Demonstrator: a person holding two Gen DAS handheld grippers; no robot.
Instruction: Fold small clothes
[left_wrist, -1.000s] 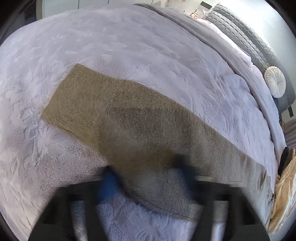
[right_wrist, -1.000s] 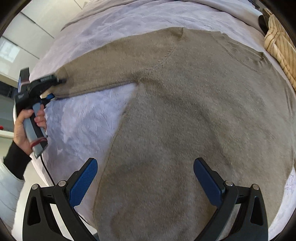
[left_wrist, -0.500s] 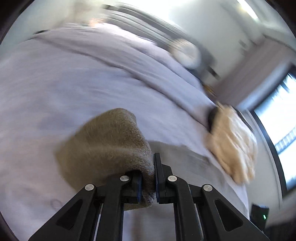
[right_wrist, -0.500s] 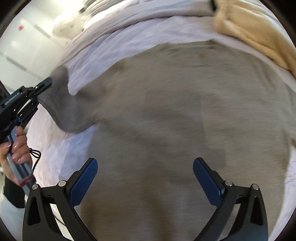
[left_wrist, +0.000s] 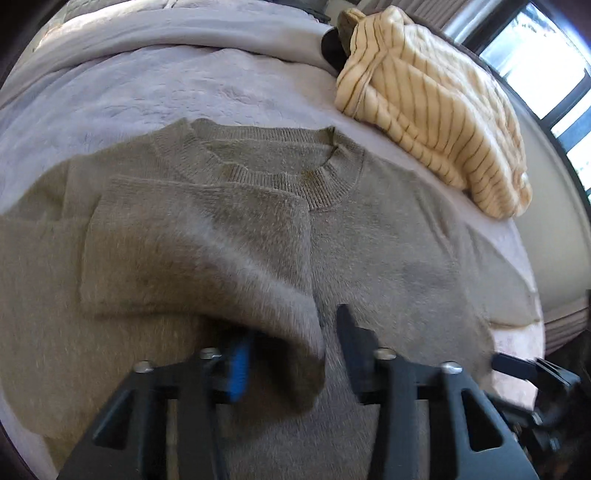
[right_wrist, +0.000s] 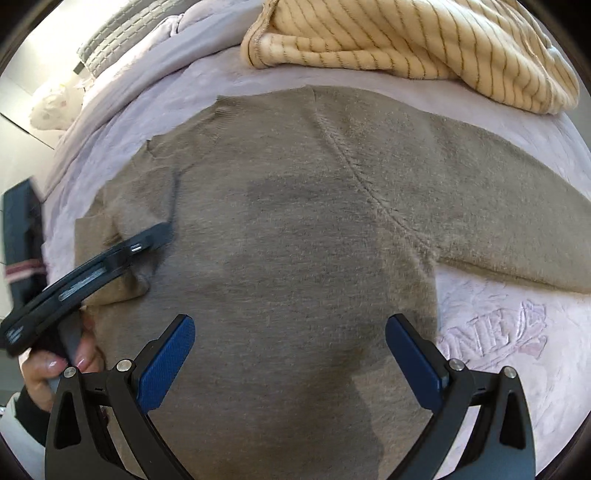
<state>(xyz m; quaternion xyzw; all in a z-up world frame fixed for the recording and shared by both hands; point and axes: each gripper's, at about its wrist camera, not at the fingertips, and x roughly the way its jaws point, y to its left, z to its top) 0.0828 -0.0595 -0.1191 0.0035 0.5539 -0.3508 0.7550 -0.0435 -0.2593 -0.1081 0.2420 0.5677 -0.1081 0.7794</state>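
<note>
Left wrist view: the fuzzy taupe knit sweater (left_wrist: 388, 236) lies flat on the pale lilac quilted bed (left_wrist: 147, 88), its left sleeve (left_wrist: 192, 251) folded across the chest below the ribbed collar. The left tongs (left_wrist: 291, 354) are opening, the cuff sliding free between them.

Right wrist view: the right tongs (right_wrist: 290, 363) hover released and empty over the sweater's body; the right sleeve (right_wrist: 498, 229) lies spread out. A cream striped garment (right_wrist: 424, 40) sits at the far edge. Judged next: fold the right sleeve inward.
</note>
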